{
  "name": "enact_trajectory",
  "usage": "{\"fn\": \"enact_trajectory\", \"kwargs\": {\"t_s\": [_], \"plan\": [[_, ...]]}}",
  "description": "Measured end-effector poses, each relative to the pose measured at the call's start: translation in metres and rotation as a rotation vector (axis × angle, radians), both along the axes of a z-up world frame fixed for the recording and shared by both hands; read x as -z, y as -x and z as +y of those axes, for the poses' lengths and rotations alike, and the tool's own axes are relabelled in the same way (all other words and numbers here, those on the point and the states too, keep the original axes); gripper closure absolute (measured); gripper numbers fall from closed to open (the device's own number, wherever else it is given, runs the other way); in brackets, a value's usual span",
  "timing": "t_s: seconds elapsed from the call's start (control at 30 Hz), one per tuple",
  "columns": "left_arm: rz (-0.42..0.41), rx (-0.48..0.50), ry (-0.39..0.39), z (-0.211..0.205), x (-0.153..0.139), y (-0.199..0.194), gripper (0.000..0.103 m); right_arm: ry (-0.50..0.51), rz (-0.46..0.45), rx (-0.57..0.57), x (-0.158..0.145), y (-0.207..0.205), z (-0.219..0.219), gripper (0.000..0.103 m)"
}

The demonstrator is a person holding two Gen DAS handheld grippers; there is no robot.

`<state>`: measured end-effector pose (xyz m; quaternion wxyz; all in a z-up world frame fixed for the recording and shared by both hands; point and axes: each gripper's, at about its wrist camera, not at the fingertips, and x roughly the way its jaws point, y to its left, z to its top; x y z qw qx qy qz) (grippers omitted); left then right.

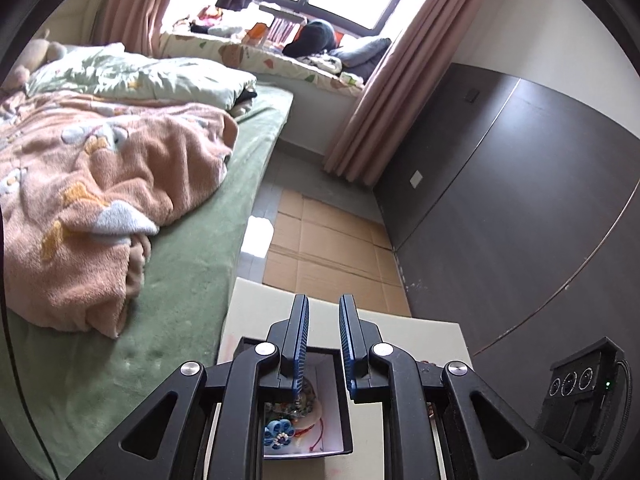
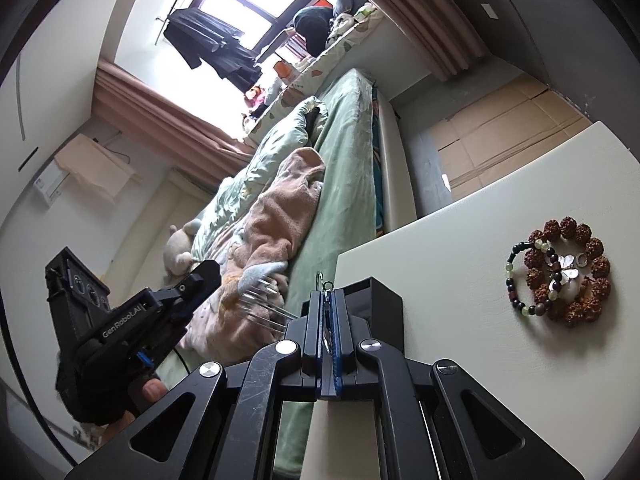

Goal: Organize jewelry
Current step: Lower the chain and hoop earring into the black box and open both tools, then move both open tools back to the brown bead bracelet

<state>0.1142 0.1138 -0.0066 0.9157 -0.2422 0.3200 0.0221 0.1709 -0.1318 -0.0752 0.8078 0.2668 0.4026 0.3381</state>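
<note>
Beside the bed, my left tool [image 1: 324, 344] gapes over the jewelry box [image 1: 320, 420]; my right tool [image 2: 328, 312] pinches a small ring [image 2: 327, 285], which could slip.

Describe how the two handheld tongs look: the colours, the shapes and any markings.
Both tongs, left and right, have black angular linkage arms with silver round rivets and blue ribbed pads on flat fingers. Seen from the right wrist, the left unit carries white "GenRobot.AI" lettering, a black box with round lenses, a thin black cable, and a black-gloved hand.
</note>
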Motion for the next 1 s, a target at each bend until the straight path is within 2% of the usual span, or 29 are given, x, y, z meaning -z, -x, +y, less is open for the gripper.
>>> {"fn": "enact_trajectory", "kwargs": {"t_s": [0.07,0.13,0.23,0.33,0.5,0.53,0.6,0.63,0.67,0.87,1.0], "plan": [[0.031,-0.003,0.009,0.003,0.005,-0.002,0.077,0.005,0.004,-0.008,0.001,0.000,0.005,0.097],[0.042,-0.017,0.019,0.009,0.009,-0.002,0.048,0.010,0.006,-0.014,0.003,0.000,0.010,0.097],[0.027,-0.050,0.029,0.016,0.008,0.004,0.028,0.016,0.007,-0.023,0.005,-0.001,0.016,0.097],[0.017,-0.074,0.031,0.021,0.007,0.007,0.022,0.019,0.010,-0.038,0.008,-0.001,0.025,0.097],[0.045,-0.079,0.058,0.025,0.014,0.004,0.021,0.021,0.022,-0.076,0.016,-0.003,0.042,0.097],[0.048,-0.078,0.059,0.025,0.015,0.003,0.021,0.027,0.038,-0.095,0.019,-0.005,0.047,0.095],[0.049,-0.075,0.060,0.024,0.016,0.003,0.021,0.033,0.077,-0.114,0.026,-0.008,0.051,0.077],[0.050,-0.072,0.059,0.023,0.016,0.003,0.021,0.027,0.082,-0.106,0.027,-0.007,0.049,0.062],[0.051,-0.070,0.059,0.023,0.017,0.003,0.021,0.023,0.079,-0.092,0.028,-0.006,0.046,0.053],[0.057,-0.057,0.073,0.019,0.020,0.002,0.016,0.007,0.061,-0.036,0.019,-0.003,0.019,0.050],[0.067,-0.018,0.080,0.007,0.023,-0.001,0.008,0.021,0.062,0.012,0.014,-0.001,-0.004,0.050]]}}
